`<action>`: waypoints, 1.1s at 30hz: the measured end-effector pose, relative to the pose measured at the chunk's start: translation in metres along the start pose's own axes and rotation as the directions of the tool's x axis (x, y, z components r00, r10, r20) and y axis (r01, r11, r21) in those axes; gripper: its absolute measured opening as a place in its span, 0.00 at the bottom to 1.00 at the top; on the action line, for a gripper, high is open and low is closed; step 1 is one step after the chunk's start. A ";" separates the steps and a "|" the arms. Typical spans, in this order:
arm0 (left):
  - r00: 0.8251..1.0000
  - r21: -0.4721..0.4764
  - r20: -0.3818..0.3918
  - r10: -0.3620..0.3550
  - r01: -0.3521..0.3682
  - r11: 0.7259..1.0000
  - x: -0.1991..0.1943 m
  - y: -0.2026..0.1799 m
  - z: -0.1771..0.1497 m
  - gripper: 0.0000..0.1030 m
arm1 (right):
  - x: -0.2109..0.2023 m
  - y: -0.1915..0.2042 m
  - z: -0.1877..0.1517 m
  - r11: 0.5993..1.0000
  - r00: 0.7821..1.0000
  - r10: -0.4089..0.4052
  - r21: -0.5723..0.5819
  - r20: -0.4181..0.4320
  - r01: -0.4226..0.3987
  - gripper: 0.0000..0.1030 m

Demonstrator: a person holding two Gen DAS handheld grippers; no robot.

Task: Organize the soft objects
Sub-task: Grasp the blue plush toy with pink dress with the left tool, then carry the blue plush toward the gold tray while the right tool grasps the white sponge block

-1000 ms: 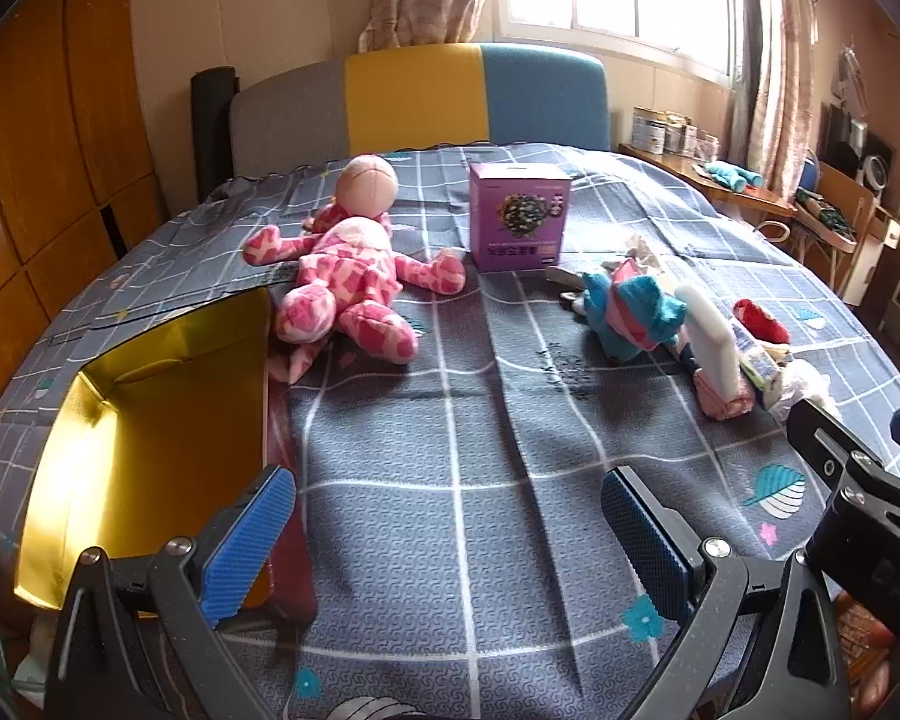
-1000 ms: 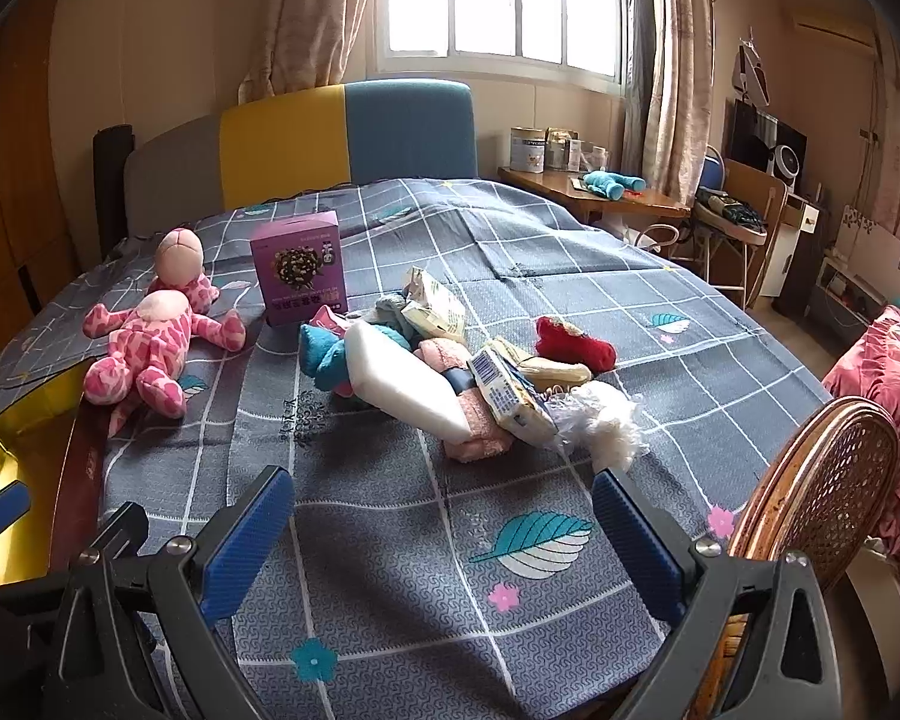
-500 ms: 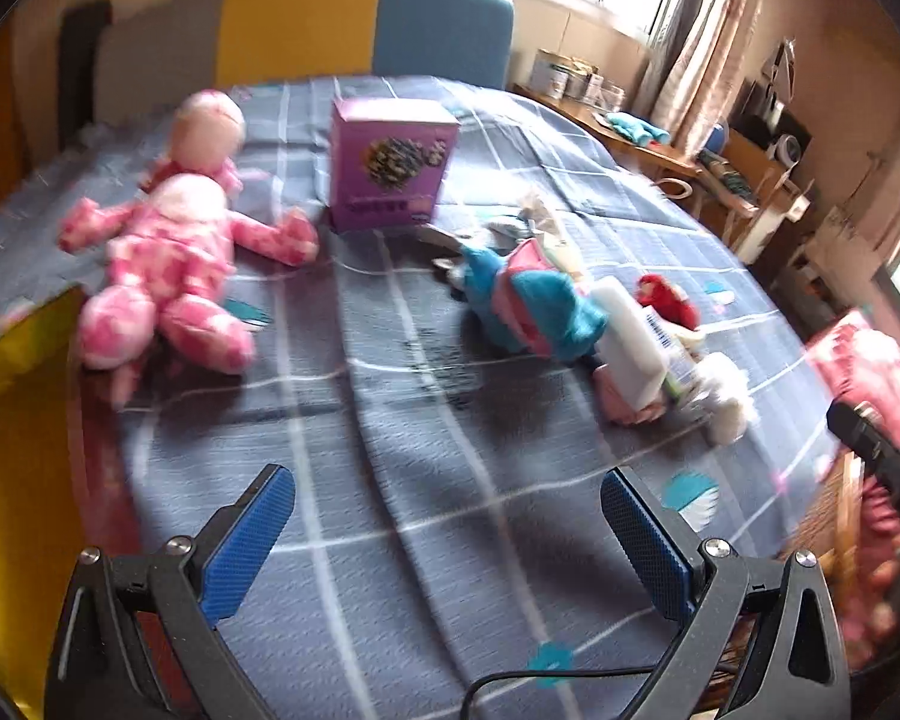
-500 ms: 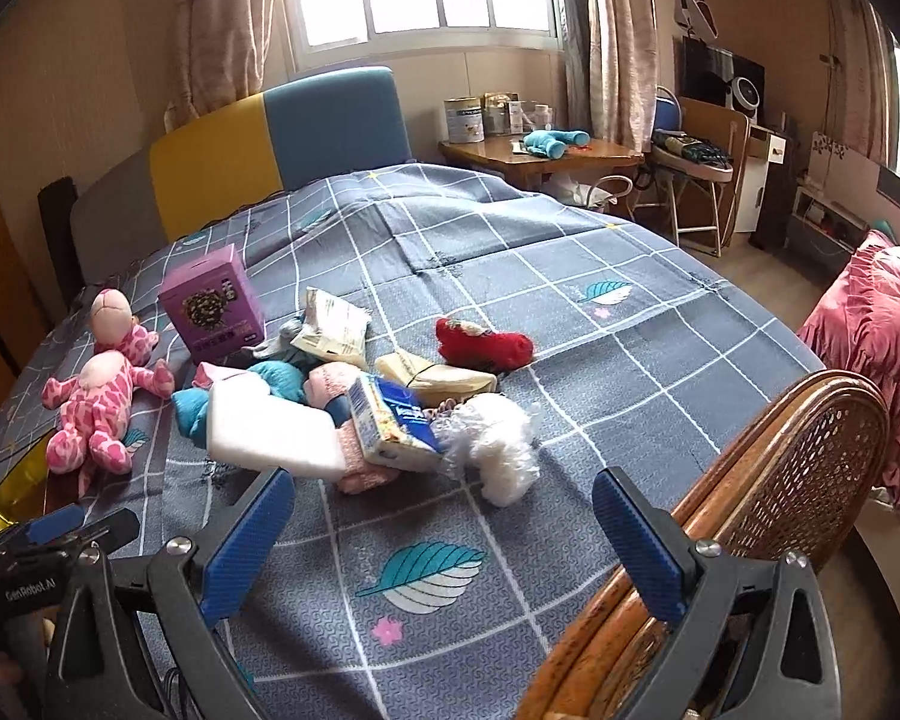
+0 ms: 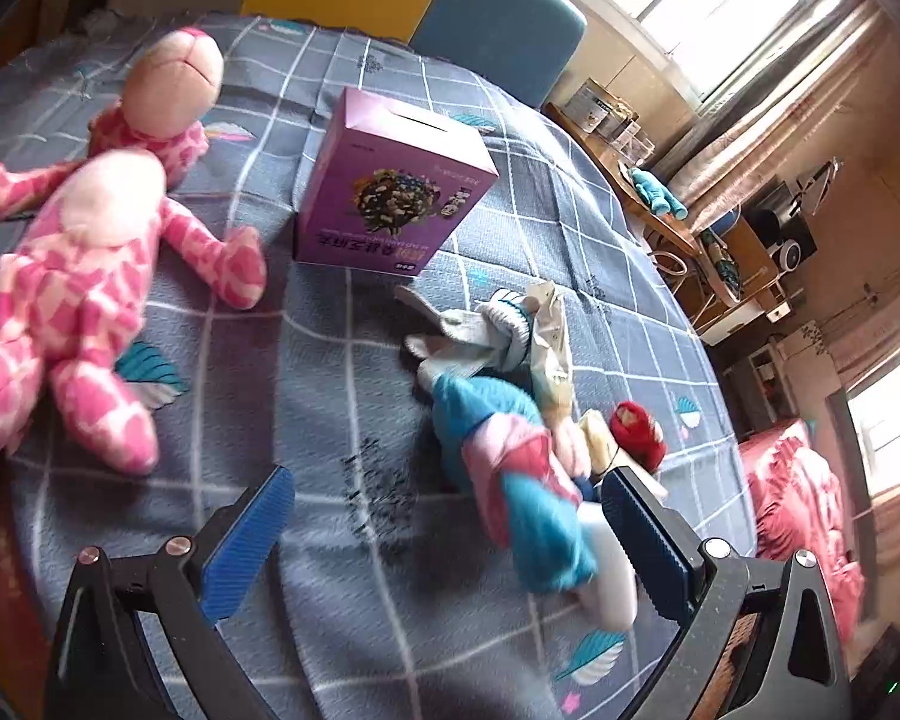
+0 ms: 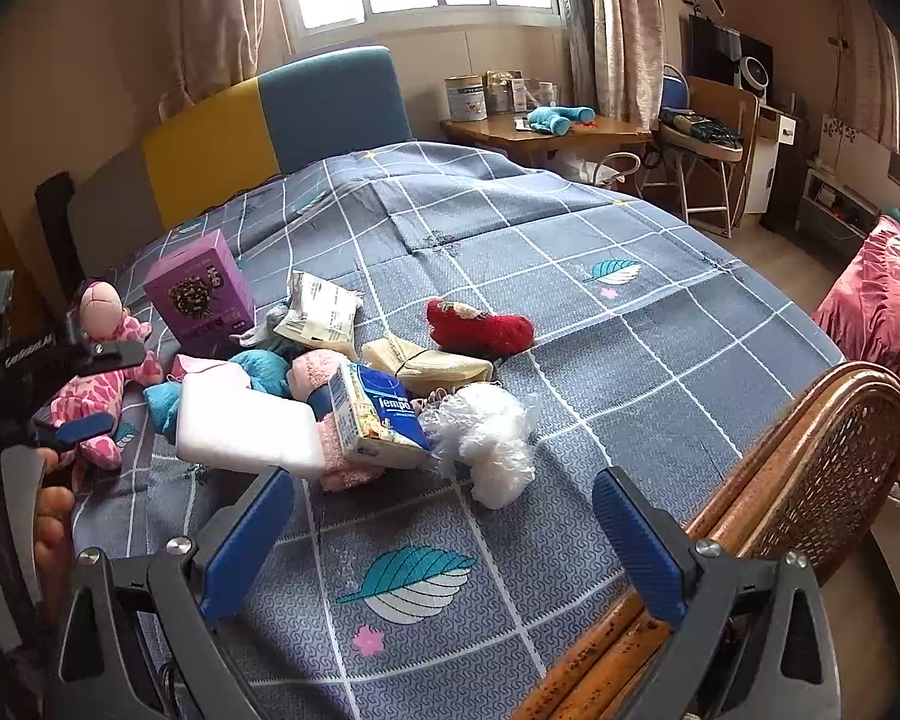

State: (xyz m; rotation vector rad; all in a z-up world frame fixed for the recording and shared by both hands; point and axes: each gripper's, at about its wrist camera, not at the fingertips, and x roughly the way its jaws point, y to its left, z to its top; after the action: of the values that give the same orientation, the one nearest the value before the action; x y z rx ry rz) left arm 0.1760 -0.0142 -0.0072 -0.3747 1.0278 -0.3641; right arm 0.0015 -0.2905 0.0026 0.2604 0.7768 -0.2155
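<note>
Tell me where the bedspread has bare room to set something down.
Free: the far stretch of bedspread between headboard and red plush; the near patch by the leaf print. Crowded: the pile around the tissue pack, white block and purple box.

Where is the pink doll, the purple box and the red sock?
pink doll (image 5: 90, 252), left wrist view, on its belly.
purple box (image 5: 390, 204), left wrist view, on its front face.
red sock (image 6: 480, 327), right wrist view, on its middle.
</note>
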 end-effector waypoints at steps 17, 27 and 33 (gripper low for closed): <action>0.957 -0.036 -0.275 -0.094 0.087 0.996 0.095 -0.019 0.021 0.27 | 0.014 -0.001 0.002 1.000 0.999 0.027 -0.012 -0.042 -0.027 0.99; 0.991 0.059 -0.125 -0.049 0.057 0.997 0.018 0.021 -0.011 0.27 | 0.022 0.013 0.002 0.984 0.976 0.179 0.045 -0.124 -0.174 0.94; 0.996 0.095 -0.088 -0.003 0.012 0.995 -0.014 0.041 -0.048 0.27 | 0.049 0.045 -0.018 0.917 0.879 0.393 0.179 -0.270 -0.356 0.94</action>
State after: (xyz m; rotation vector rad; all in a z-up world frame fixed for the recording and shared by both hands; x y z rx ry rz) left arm 0.1321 0.0219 -0.0379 -0.2787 1.0905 -0.4379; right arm 0.0369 -0.2473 -0.0376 0.5662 0.9996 0.1506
